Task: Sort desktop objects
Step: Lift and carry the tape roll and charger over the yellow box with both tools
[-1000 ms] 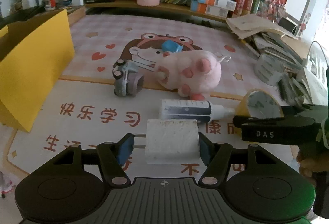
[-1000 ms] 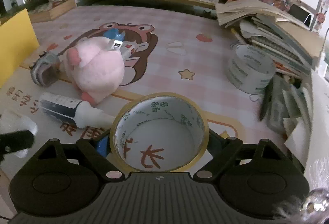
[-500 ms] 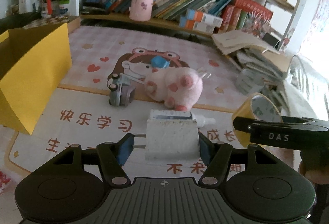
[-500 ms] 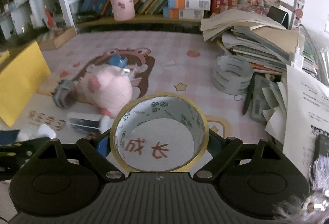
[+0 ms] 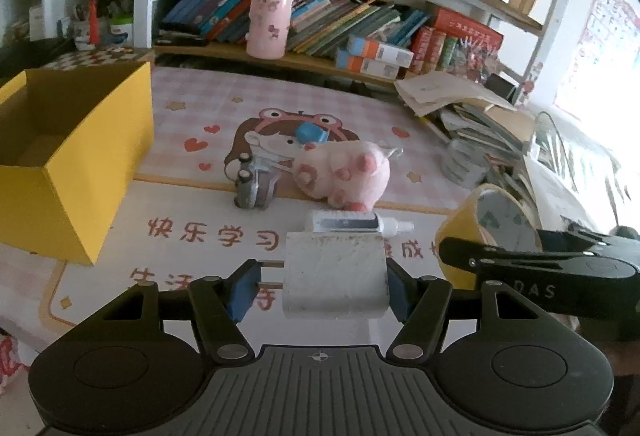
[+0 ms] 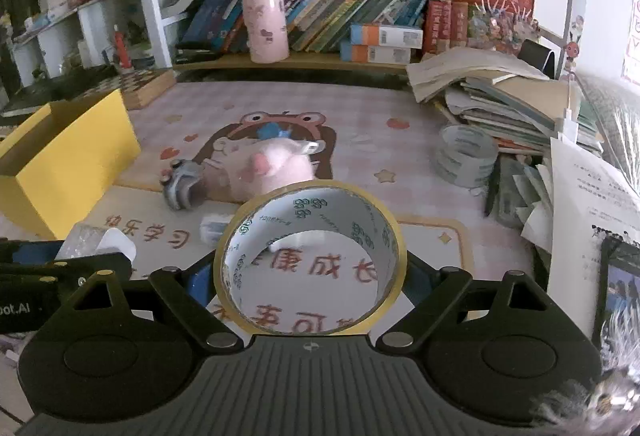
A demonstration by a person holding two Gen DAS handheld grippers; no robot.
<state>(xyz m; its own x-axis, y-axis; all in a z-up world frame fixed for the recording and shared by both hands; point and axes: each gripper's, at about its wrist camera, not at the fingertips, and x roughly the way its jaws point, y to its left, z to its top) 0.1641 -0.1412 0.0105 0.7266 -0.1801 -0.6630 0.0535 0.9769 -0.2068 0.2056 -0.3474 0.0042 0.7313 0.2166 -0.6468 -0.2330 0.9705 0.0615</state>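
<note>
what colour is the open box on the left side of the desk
Bright yellow outside, plain brown cardboard inside; the box shows best in the left wrist view.

White charger (image 5: 335, 276), yellow tape roll (image 6: 310, 260), both aloft

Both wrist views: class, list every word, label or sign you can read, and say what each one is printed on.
"快乐学习" – red print on the desk mat.
"康成长" – desk mat, seen through the tape roll held in the right gripper.
"DAS" – side of the right gripper as the left wrist view shows it.
"oot.AI" – cut off, on the left gripper body at the right wrist view's left edge.
Book spines, orange boxes, papers: too small to read.
</note>
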